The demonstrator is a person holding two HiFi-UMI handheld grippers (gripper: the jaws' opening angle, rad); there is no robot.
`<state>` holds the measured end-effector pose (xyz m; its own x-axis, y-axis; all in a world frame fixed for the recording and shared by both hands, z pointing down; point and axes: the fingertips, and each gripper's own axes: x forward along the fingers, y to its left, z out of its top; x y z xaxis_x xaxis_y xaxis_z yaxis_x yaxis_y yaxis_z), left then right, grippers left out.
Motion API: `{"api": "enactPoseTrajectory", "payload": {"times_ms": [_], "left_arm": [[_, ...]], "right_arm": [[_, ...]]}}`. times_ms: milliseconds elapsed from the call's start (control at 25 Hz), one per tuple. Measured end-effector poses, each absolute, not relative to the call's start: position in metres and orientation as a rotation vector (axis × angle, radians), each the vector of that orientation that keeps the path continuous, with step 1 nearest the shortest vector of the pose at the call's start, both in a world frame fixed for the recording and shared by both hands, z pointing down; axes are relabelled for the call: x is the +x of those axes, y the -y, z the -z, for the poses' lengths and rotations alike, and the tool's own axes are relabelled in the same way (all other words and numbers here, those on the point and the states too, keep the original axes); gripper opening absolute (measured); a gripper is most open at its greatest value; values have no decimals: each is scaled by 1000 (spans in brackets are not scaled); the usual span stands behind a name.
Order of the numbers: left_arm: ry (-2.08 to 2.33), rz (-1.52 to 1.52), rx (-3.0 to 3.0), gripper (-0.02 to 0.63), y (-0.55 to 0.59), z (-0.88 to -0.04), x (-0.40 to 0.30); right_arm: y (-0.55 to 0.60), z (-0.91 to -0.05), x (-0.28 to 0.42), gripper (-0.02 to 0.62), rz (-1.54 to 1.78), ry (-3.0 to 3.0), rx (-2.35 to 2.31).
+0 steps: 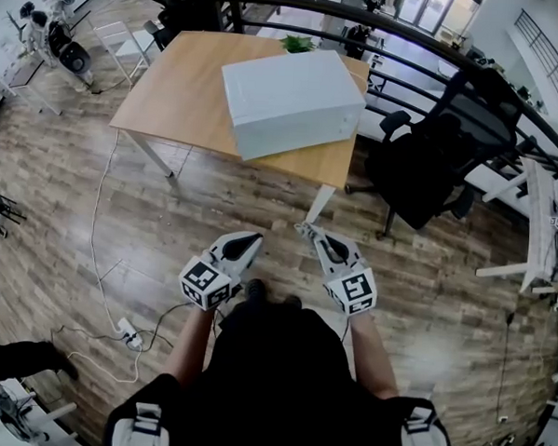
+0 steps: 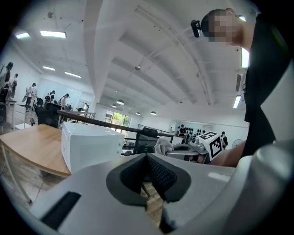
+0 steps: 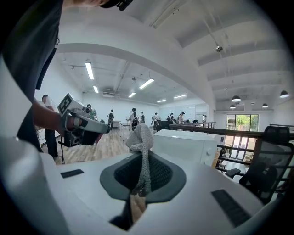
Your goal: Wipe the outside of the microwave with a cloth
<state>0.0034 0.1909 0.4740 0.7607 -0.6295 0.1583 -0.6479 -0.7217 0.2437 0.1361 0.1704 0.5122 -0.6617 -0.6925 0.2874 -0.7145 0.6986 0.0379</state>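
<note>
Seen from above, a person in a dark top stands on a wood-plank floor (image 1: 215, 205), holding one tool in each hand at waist height. Both tools point ahead toward a wooden counter (image 1: 173, 100).

A white, box-shaped microwave (image 1: 290, 101) sits on that counter, close to its near right corner. It is well apart from both tools, and neither one touches it.

The left tool (image 1: 251, 237) has its two dark ribbed pads drawn together at the tips. There is nothing between them (only floor shows through the narrow slot lower down).

The right tool (image 1: 307, 231) is clamped on a pale grey, mesh-textured cloth (image 3: 140, 137). In the right gripper view, the cloth is pinched between the pads and its bunched free end stands up above them. The microwave appears beyond it, slightly to the right. The left gripper view shows the same bundle of cloth at the tip of the right tool, beside the cube with square black-and-white markers.

A black office chair (image 1: 431, 165) stands on the floor just off the counter's right end. A dark curved railing (image 1: 410, 33) runs behind the counter and the chair. A white power strip (image 1: 129, 331) with trailing cables lies on the floor to the person's left. Further desks and distant people fill the bright room beyond, too small to describe.
</note>
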Motion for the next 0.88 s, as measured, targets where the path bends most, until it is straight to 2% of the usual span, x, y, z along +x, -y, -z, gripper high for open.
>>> {"api": "enactPoseTrajectory", "payload": {"times_ms": [880], "left_arm": [[870, -54, 2730, 2, -140, -475, -59]], "right_arm": [[-135, -518, 79, 15, -119, 2554, 1247]]}}
